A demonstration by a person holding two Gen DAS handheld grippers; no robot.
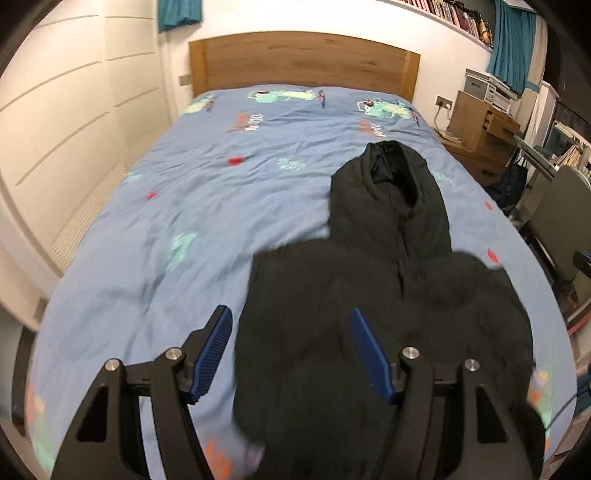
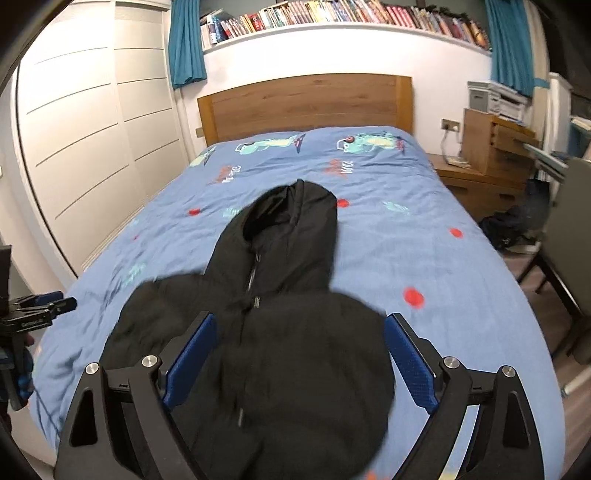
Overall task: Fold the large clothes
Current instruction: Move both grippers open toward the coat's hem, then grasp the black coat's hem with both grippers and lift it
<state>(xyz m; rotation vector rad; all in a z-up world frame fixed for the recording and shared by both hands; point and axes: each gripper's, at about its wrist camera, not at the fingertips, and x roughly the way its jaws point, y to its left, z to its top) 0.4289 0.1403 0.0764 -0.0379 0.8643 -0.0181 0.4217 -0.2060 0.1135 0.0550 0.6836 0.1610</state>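
Observation:
A black hooded jacket lies face up on the blue patterned bed cover, its zip closed and its hood pointing toward the headboard. My left gripper hovers open over the jacket's lower left part, and its blue pads touch no fabric. In the right wrist view the jacket fills the middle, its sleeves folded in over the body. My right gripper stands wide open above the jacket's body and holds nothing. The left gripper shows at that view's left edge, held by a hand.
A wooden headboard closes the far end of the bed. White wardrobe doors run along the left side. A wooden bedside unit and a chair stand to the right. A shelf of books runs above.

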